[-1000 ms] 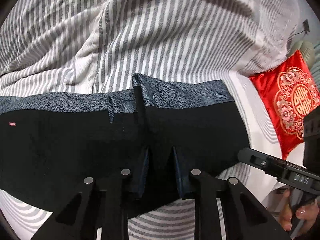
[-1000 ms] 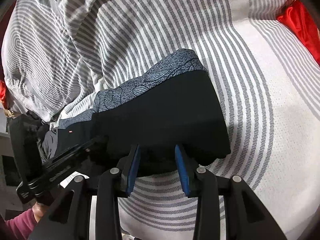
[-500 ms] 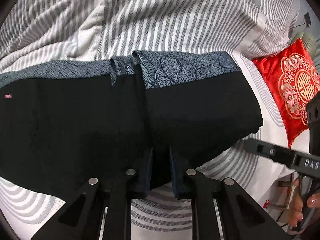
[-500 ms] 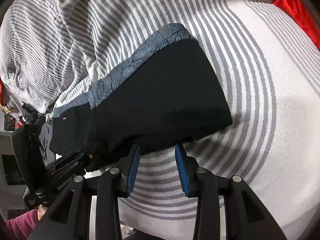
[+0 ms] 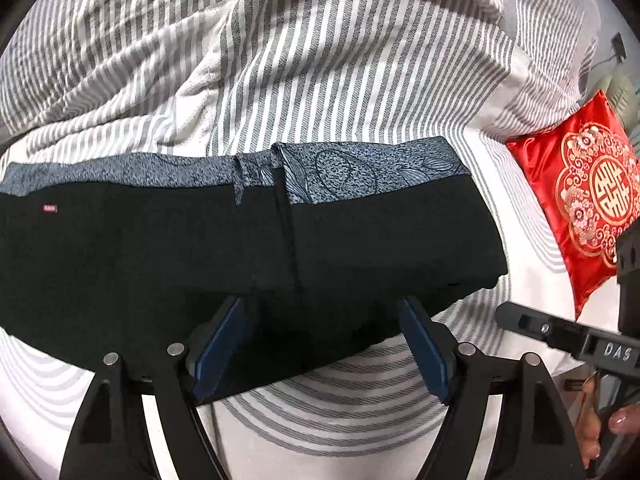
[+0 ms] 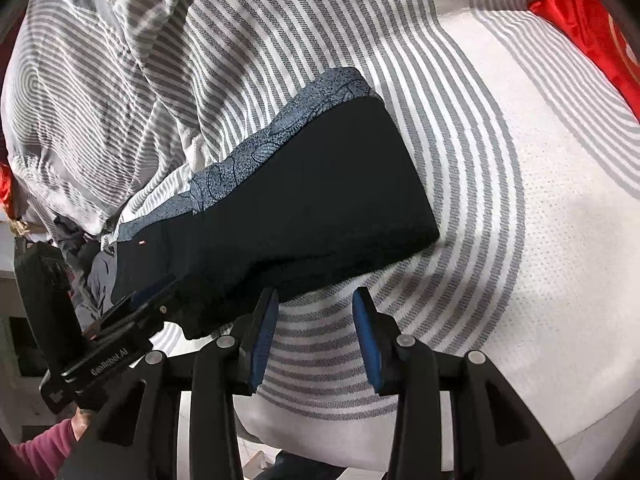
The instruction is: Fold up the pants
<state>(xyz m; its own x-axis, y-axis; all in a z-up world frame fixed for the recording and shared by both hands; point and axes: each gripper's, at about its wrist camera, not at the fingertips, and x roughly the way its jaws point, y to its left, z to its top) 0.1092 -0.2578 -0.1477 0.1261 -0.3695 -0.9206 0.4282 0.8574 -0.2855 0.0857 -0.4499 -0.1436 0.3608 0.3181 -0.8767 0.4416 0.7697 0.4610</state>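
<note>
Black pants point(image 5: 168, 264) with a grey-blue patterned waistband point(image 5: 372, 174), lay flat across a striped bedspread point(image 5: 320, 72), one end folded over the middle, a fold edge running across the band, small red tag point(image 5: 50, 208) near the far left

"DAS" stands on the right gripper point(image 5: 600, 348); "GenRobot AI" on the left gripper point(image 6: 108, 360); a double-happiness sign on the red cushion point(image 5: 608, 190)
</note>
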